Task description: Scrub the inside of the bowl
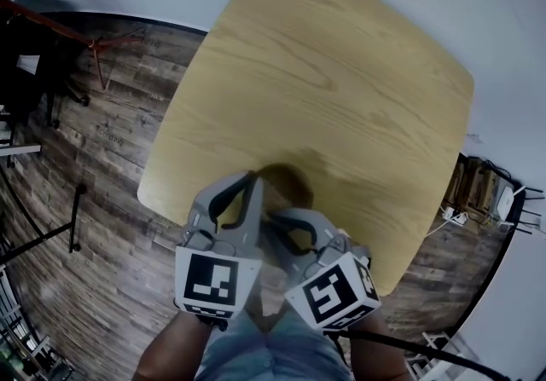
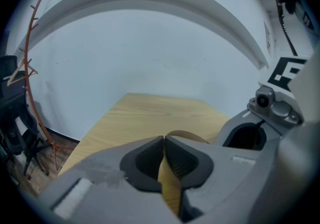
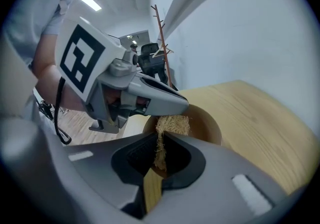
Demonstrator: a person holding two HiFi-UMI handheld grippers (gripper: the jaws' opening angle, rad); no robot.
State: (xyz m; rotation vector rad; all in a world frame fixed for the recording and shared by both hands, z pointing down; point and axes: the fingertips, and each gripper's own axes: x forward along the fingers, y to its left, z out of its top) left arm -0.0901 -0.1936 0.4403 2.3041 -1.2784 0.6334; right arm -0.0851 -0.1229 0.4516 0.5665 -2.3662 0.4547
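Observation:
A small wooden bowl [image 1: 291, 184] stands near the front edge of the light wood table [image 1: 341, 89], mostly hidden under both grippers. My left gripper [image 1: 252, 178] is shut on the bowl's rim [image 2: 186, 135]; in the left gripper view the thin tan wall runs between the pads [image 2: 150, 158]. My right gripper [image 3: 161, 139] is shut on a tan fibrous scrubber [image 3: 173, 124]. The scrubber hangs over the bowl's opening [image 3: 207, 124], just beside the left gripper's fingers [image 3: 155, 96]. In the head view the right gripper [image 1: 281, 219] sits close against the left one.
The table has rounded corners and stands on a dark plank floor [image 1: 111, 200]. A reddish coat stand [image 1: 94, 47] and a dark chair [image 2: 15, 133] are off to the left. Cables and a power strip [image 1: 452, 216] lie at the right.

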